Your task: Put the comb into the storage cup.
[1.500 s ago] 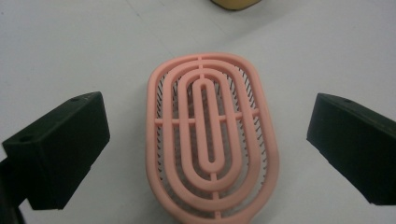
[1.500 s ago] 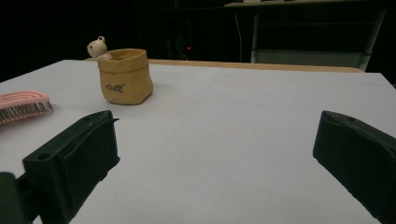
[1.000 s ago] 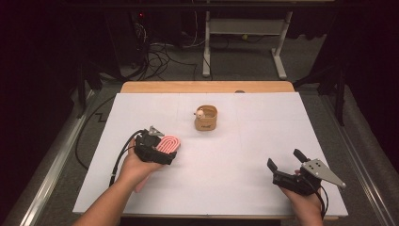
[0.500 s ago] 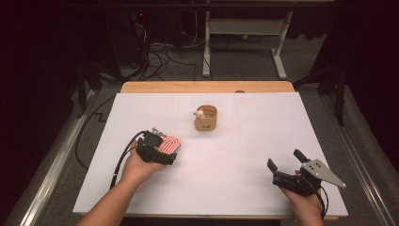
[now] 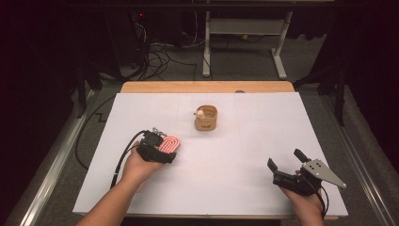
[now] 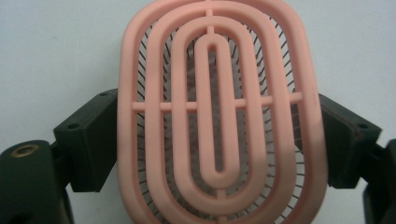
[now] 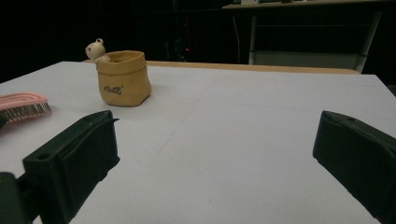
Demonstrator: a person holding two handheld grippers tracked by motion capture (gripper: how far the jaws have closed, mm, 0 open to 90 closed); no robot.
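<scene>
A pink oval hairbrush lies bristles down on the white table sheet, left of the middle. My left gripper reaches over it from the near side. In the left gripper view the brush spans the whole gap, and a black jaw lies against each long side. Those jaws have just been closing around it. My right gripper rests low near the front right corner, open wide, with only bare sheet between its jaws.
A small tan fabric pouch with a tiny bear figure at its rim stands at centre back. A wooden table edge runs behind the sheet. Cables and a desk frame lie on the dark floor beyond.
Neither hand has shifted. The brush stays where it was under the left gripper.
</scene>
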